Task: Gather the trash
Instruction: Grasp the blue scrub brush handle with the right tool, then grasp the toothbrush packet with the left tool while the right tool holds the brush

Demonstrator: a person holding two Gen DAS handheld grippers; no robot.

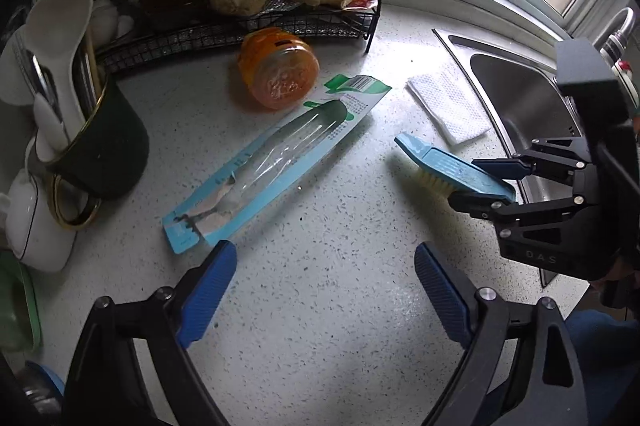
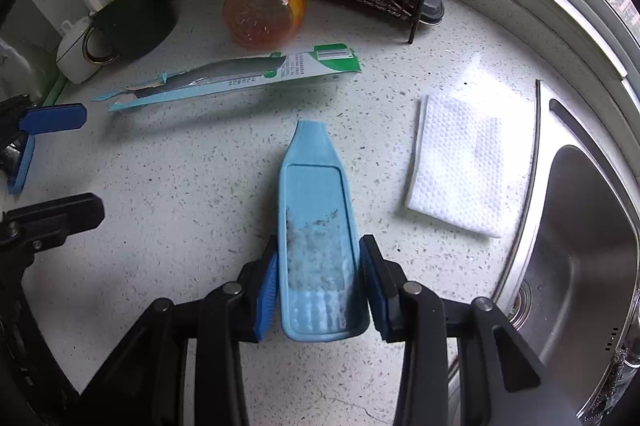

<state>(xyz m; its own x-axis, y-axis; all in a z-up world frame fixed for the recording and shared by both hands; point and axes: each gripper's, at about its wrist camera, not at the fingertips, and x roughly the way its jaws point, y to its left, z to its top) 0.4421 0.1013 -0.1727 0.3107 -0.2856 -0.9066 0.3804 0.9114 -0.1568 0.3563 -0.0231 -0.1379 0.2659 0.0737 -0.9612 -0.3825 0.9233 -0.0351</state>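
The speckled counter (image 2: 200, 218) carried the sink (image 2: 580, 266) at its right edge and a wire rack (image 1: 224, 26) at the back. Empty toothbrush packaging (image 1: 272, 162) lay flat mid-counter — just below a tipped orange jar (image 1: 280, 74), a folded napkin (image 2: 460, 162) well apart. The right gripper (image 2: 320, 286) clamped a blue brush (image 2: 316, 218); the left gripper (image 1: 324, 286) hung with jaws wide apart — near the packaging's torn end.

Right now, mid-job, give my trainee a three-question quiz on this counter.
1. True or false: the right gripper holds the blue brush.
2. What lies on its side by the wire rack? A) orange jar B) cup C) spoon
3. Fill in: the left gripper has its fingers ____, close to the empty toothbrush packet.

Key: 1 true; 2 A, the orange jar; 3 open.
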